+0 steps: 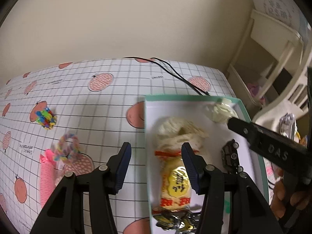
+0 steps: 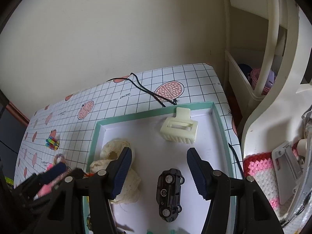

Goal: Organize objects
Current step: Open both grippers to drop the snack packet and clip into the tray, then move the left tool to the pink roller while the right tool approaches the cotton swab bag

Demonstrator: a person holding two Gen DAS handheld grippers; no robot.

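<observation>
A teal-rimmed white box [image 1: 185, 97] [image 2: 156, 112] sits on the checked tablecloth. Inside it lie a cream crochet scrunchie [image 1: 179, 134] [image 2: 117, 150], an orange-yellow snack packet [image 1: 175, 187], a black toy car [image 1: 231, 156] [image 2: 169, 191] and a cream hair claw [image 1: 220, 111] [image 2: 179, 130]. My left gripper [image 1: 156, 148] is open and straddles the box's left wall, one finger over the cloth and one over the packet. My right gripper [image 2: 159, 153] is open above the box floor, holding nothing, with the claw just beyond its tips. Its finger [image 1: 263, 140] reaches near the claw.
On the cloth left of the box lie a bundle of colourful clips [image 1: 46, 118] [image 2: 52, 143], a rainbow rope loop [image 1: 68, 146] and a pink comb [image 1: 46, 175]. Black cables [image 1: 175, 74] run behind the box. A cream shelf unit [image 1: 273, 58] and a crochet cloth [image 2: 261, 175] stand right.
</observation>
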